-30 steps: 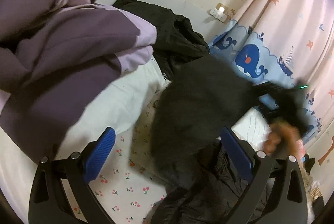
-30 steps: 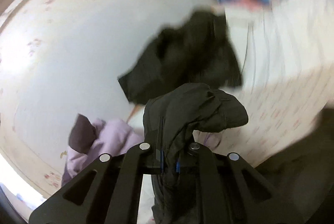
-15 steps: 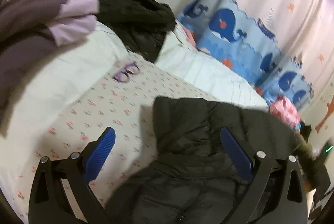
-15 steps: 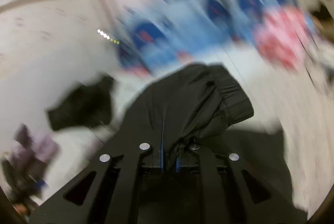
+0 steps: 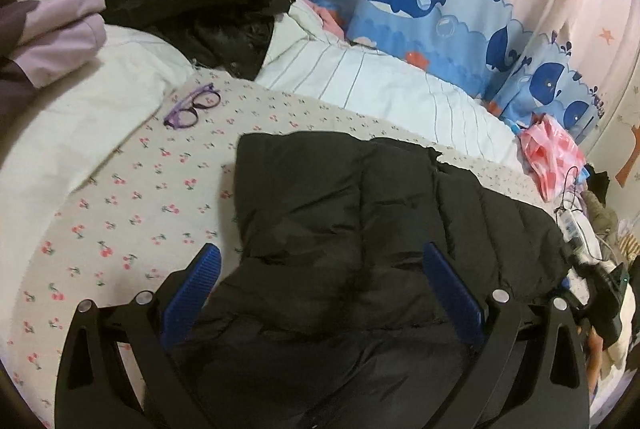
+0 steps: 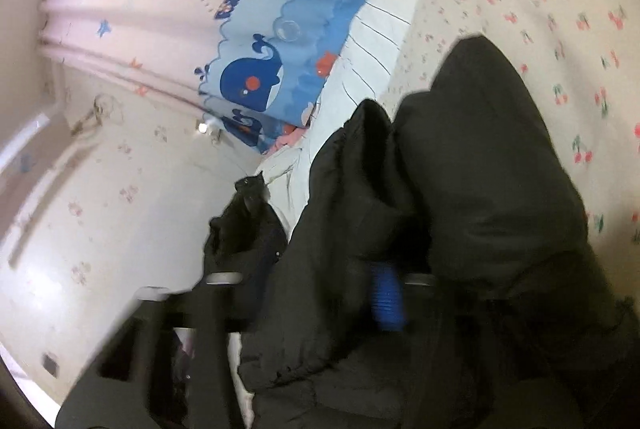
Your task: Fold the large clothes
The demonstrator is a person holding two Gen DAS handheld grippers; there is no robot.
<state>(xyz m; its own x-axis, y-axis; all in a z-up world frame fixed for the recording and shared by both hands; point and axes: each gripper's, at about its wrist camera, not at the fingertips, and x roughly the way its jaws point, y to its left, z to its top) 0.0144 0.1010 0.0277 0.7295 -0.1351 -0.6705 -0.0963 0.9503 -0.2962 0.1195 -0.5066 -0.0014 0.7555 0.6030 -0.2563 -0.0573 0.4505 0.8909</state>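
Observation:
A black puffer jacket [image 5: 340, 221] lies spread on the cherry-print sheet [image 5: 120, 213]. In the left wrist view my left gripper [image 5: 320, 253] hovers over its near part, open, with the blue pads [image 5: 192, 293] wide apart and the fabric beneath them. In the right wrist view the picture is rolled sideways. My right gripper [image 6: 384, 293] is shut on a fold of the same jacket [image 6: 480, 169], which drapes over its fingers so that only one blue pad [image 6: 386, 303] shows. That gripper and the hand holding it also appear at the left view's right edge [image 5: 600, 289].
Purple glasses [image 5: 192, 107] lie on the sheet beyond the jacket. Another black garment [image 5: 192, 9] and a lilac-and-purple coat [image 5: 52, 41] sit on the white duvet [image 5: 380, 89] at the back. A whale curtain [image 5: 420, 1], a pink bag [image 5: 548, 157] and cables [image 5: 572, 225] stand to the right.
The black jacket went from hanging in the air to lying spread on the sheet. Both grippers came down; the right one rolled sideways, still gripping fabric. The left view swung away from the purple coat.

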